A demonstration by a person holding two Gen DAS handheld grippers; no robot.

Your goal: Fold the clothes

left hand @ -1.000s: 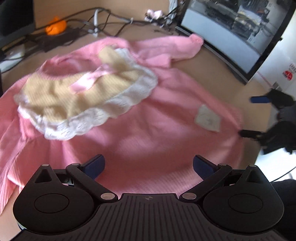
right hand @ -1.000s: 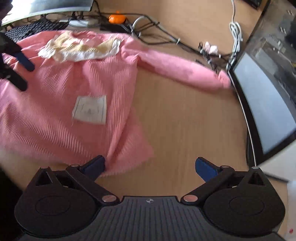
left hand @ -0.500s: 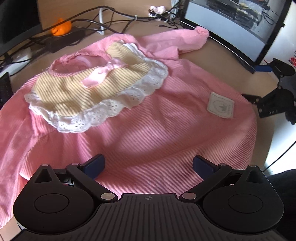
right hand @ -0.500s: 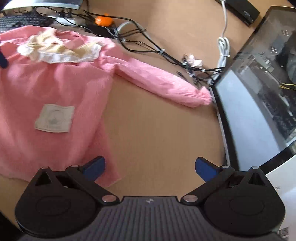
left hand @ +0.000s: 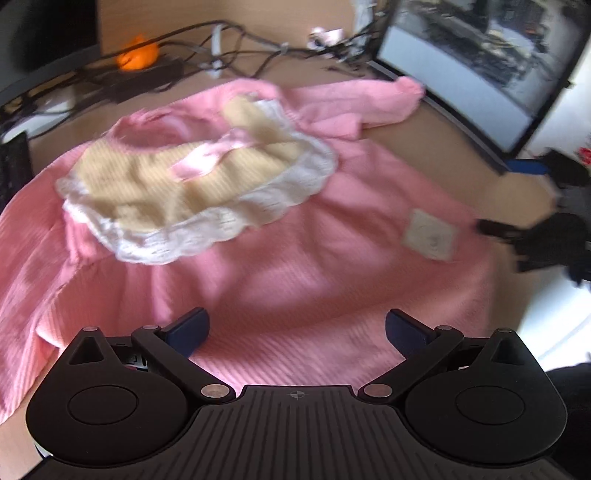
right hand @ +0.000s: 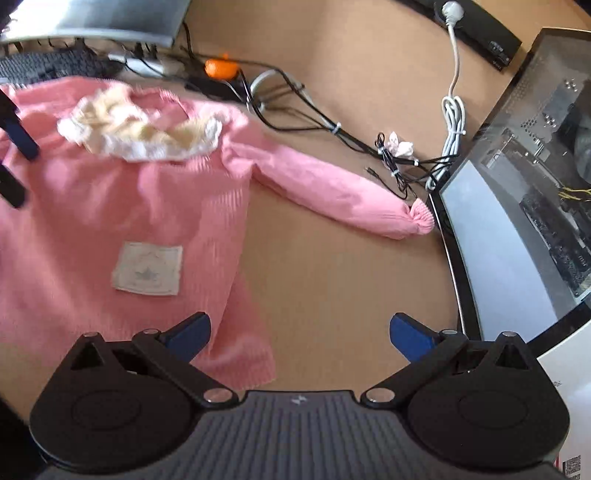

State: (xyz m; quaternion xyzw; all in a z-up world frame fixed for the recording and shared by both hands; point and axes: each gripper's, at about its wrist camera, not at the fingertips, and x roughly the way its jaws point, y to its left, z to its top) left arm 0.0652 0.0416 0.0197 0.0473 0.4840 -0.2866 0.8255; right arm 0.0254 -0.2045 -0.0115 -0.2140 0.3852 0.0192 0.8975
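Note:
A pink knit sweater lies spread face up on the wooden desk, with a yellow bib collar edged in white lace and a pale square patch. One sleeve stretches toward the monitor. My left gripper hovers open over the sweater's hem, nothing between its fingers. My right gripper is open too, above the hem's right corner and bare desk. In the left wrist view the right gripper appears at the sweater's right edge, and the left gripper shows at the far left of the right wrist view.
A large monitor stands along the right edge. Tangled cables, an orange object and a power strip lie at the back. A keyboard sits at the back left. Bare desk lies between sweater and monitor.
Both views shifted and blurred as the grippers moved. The right gripper swung back left over the hem corner. The sweater stays flat and neither gripper has hold of it.

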